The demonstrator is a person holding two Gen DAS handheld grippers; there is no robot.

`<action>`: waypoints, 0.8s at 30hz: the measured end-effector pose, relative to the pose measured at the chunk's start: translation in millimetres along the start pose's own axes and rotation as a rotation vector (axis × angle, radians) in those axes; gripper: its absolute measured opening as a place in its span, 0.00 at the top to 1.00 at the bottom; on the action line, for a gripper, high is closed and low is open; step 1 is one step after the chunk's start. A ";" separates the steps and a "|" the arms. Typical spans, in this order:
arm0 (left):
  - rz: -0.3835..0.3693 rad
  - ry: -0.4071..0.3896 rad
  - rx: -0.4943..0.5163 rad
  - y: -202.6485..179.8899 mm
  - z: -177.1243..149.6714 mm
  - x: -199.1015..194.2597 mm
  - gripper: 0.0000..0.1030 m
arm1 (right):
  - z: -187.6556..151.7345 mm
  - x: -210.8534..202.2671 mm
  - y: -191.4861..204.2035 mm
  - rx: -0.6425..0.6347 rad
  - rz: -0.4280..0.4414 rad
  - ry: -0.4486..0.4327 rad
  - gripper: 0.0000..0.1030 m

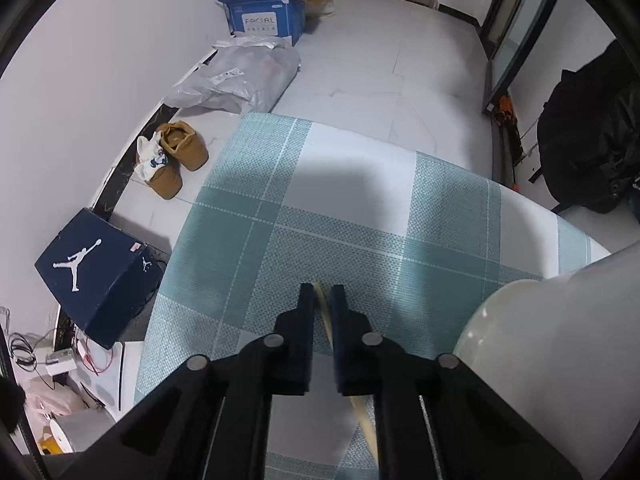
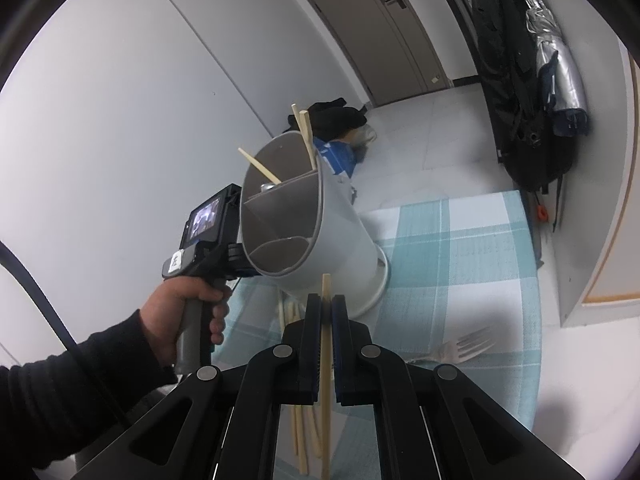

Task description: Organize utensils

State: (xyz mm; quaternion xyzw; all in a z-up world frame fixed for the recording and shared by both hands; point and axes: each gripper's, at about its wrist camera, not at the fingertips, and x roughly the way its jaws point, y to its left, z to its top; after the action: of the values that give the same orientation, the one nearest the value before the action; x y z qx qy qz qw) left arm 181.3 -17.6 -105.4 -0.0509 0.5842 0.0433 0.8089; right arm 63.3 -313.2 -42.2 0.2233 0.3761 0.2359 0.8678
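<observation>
In the left wrist view my left gripper (image 1: 322,291) points steeply down at the checked tablecloth (image 1: 360,220), shut on a pale wooden chopstick (image 1: 366,420) that runs back between the fingers. The white utensil holder (image 1: 520,340) bulges in at the right edge. In the right wrist view my right gripper (image 2: 326,301) is shut on another chopstick (image 2: 326,360), held lengthwise. Beyond it stands the holder (image 2: 344,240), divided into compartments, with three chopsticks (image 2: 306,136) poking out. Several loose chopsticks (image 2: 300,420) lie on the cloth beneath. A pale fork (image 2: 464,348) lies to the right.
A hand (image 2: 188,312) grips the left gripper's handle left of the holder. On the floor beyond the table are a dark shoe box (image 1: 96,276), brown shoes (image 1: 176,156), a grey parcel bag (image 1: 240,76) and a blue carton (image 1: 264,12). Dark bags (image 2: 516,80) hang at the right.
</observation>
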 end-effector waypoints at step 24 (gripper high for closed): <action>-0.285 -0.452 -0.062 31.3 -49.6 -122.1 1.00 | -4.5 -0.1 46.2 -0.172 -0.054 -0.064 0.96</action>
State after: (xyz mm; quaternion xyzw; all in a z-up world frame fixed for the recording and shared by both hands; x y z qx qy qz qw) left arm 92.3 5.5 -6.0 -0.1463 0.3740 -0.0431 0.9148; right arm 48.7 -275.9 -18.8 0.1451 0.3324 0.2369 0.9013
